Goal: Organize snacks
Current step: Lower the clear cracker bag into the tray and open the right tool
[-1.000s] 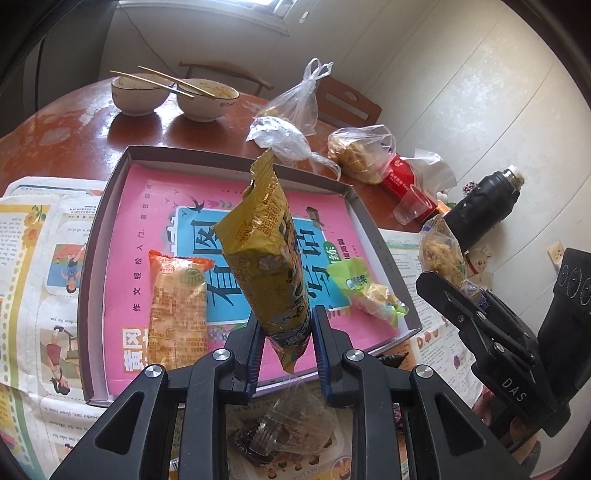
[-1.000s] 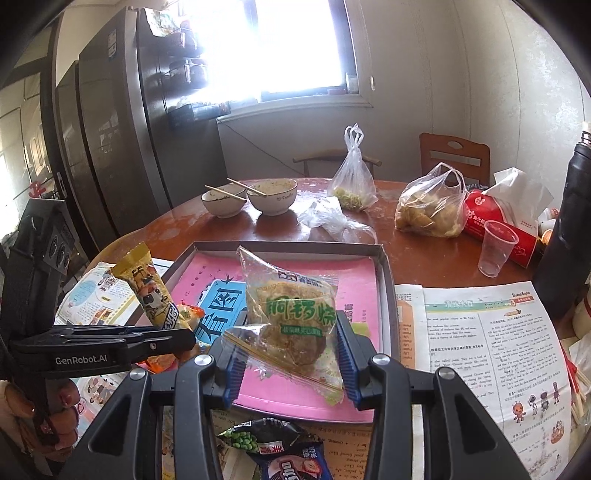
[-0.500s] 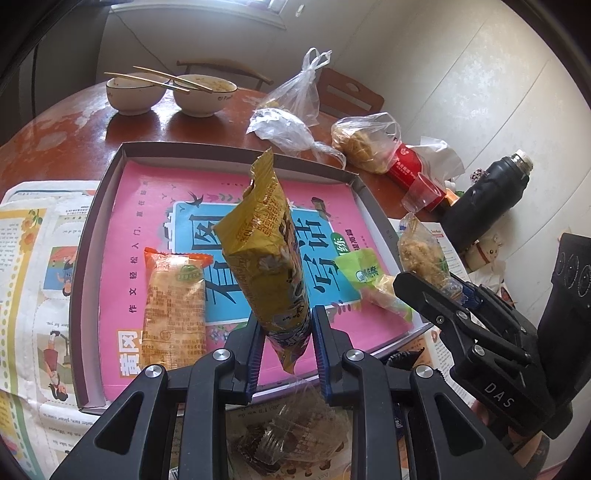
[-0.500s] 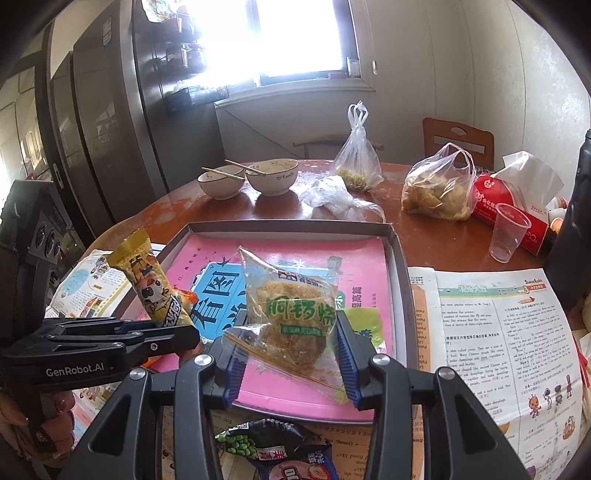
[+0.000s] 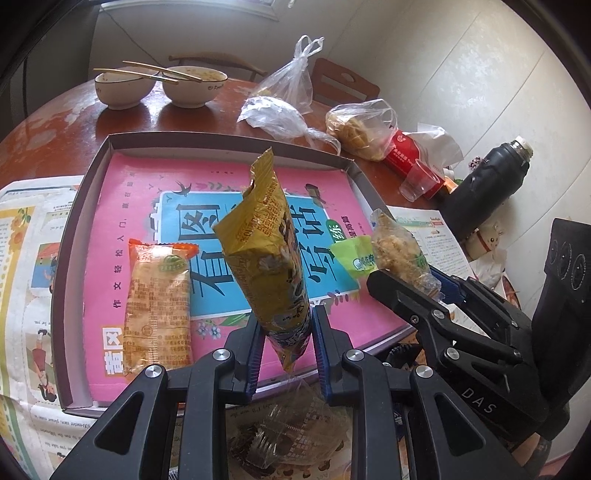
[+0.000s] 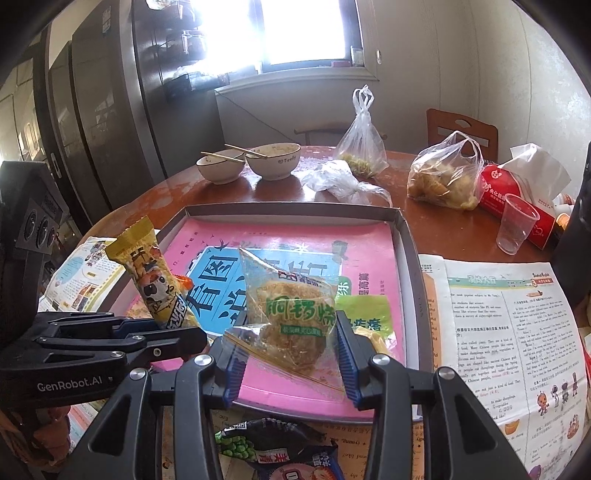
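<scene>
Crinkled clear wrappers (image 5: 291,428) lie nearest, under the left gripper (image 5: 286,339); their contents are dark and hard to make out. Left jaws clamped on the lower end of a yellow snack pack (image 5: 266,258), held upright above the near edge of the shallow box (image 5: 74,229); the pack's bottom seal pokes out below the pads. Right gripper (image 6: 286,350) pinches a clear packet (image 6: 291,314) with green lettering by its two sides, a brown lump inside, poised over the box's near right part; whether the packet touches the floor of the box cannot be told. Below the right gripper, a pea packet (image 6: 243,441) and a red-and-blue one (image 6: 295,465), both cut off by the frame edge.

Inside the box: a pink and blue printed sheet (image 5: 140,184) as lining, an orange packet (image 5: 157,306) lying flat at left, a green packet (image 6: 364,314) at right, partly hidden behind the clear packet. Newspapers (image 6: 498,332) spread either side of the box.

Farther off on the brown table (image 5: 55,125): two bowls (image 6: 273,160) with chopsticks laid across, knotted plastic bags (image 6: 443,173), a red tissue pack (image 6: 513,199), a plastic cup (image 6: 515,223), a black flask (image 5: 484,188) with its base hidden. Window (image 6: 306,33) glare washes out the far wall.
</scene>
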Available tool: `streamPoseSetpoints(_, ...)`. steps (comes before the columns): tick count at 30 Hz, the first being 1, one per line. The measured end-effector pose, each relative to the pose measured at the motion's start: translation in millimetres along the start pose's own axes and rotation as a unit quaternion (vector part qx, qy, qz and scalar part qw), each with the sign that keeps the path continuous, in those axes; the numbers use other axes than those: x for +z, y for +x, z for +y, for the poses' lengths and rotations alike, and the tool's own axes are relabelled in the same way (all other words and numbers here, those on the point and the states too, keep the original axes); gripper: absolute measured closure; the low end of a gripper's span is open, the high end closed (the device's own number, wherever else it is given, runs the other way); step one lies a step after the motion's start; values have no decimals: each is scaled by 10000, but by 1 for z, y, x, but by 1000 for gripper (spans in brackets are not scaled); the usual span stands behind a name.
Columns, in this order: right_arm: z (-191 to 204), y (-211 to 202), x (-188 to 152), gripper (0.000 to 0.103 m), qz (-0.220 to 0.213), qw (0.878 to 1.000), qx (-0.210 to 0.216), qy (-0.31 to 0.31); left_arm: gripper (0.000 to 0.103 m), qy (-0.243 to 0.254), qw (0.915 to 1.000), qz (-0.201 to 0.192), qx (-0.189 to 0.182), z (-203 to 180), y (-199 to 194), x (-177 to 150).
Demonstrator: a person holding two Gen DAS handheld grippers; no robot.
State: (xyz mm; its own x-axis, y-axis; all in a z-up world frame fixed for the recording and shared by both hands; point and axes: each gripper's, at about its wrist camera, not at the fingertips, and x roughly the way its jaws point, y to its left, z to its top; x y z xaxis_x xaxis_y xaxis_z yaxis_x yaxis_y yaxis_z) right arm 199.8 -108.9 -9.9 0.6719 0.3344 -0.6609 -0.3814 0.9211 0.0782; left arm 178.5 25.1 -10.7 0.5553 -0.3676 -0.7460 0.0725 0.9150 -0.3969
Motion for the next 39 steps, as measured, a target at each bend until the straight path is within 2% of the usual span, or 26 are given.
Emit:
streamPoseSetpoints(7,2,8,-2,59,159,9998,132,-54,78,-5,10000,78,18,1,5,-1)
streamPoseSetpoints(16,5,19,-7,59,366,9992,94,-107,78,-33,9999,134,21,3,9,-2)
streamPoseSetpoints(39,2,25,-10,59,405,9990,-177,-71,78,-95,9998,186,-36,5,13,-3)
